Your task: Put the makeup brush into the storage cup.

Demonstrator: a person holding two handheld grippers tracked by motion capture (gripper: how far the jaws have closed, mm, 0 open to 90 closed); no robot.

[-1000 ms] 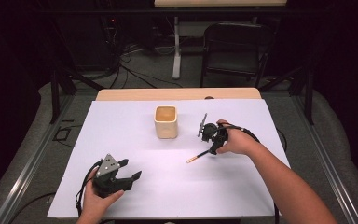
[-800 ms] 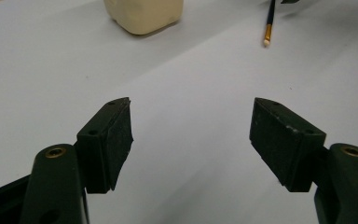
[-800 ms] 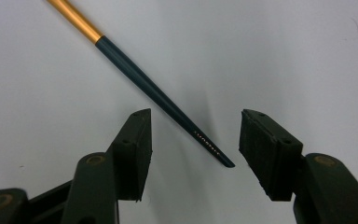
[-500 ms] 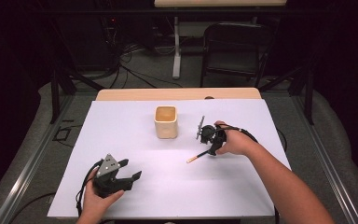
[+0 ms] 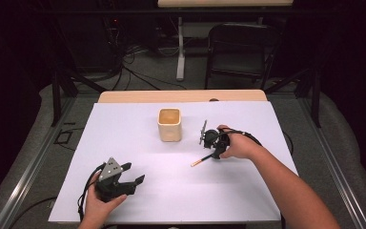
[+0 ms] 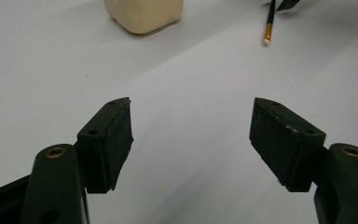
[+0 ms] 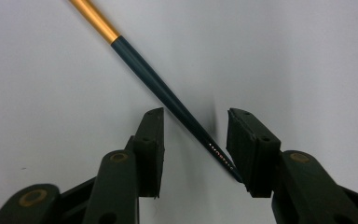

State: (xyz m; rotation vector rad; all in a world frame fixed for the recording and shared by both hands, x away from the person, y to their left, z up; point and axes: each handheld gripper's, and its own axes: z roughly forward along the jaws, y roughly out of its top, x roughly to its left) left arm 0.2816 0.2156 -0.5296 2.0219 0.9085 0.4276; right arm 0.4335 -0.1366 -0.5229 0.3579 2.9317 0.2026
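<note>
White paper covered the surface [image 5: 138,138] where the right claw [image 7: 195,140], jaws apart but just closing, straddled the brush [image 7: 168,95] lying beside the cup [image 5: 169,125], apparently needing only a final squeeze; the left claw [image 6: 191,135] gaped empty

Right gripper [image 5: 208,143]: I see it in my right hand [image 5: 236,145], right of centre on the white table [image 5: 181,191], tipped down at the dark end of the brush; its jaws have just been closing; from up here I cannot tell whether they touch it
Brush [image 5: 201,160]: thin, lying flat, pale tip toward my side
Cup [image 5: 169,124]: cream, open top, upright, just left of the right gripper, apart from it
Left gripper [image 5: 136,183]: held low in my left hand [image 5: 100,205] near the front edge; jaws spread, nothing between them; well apart from the brush
</note>
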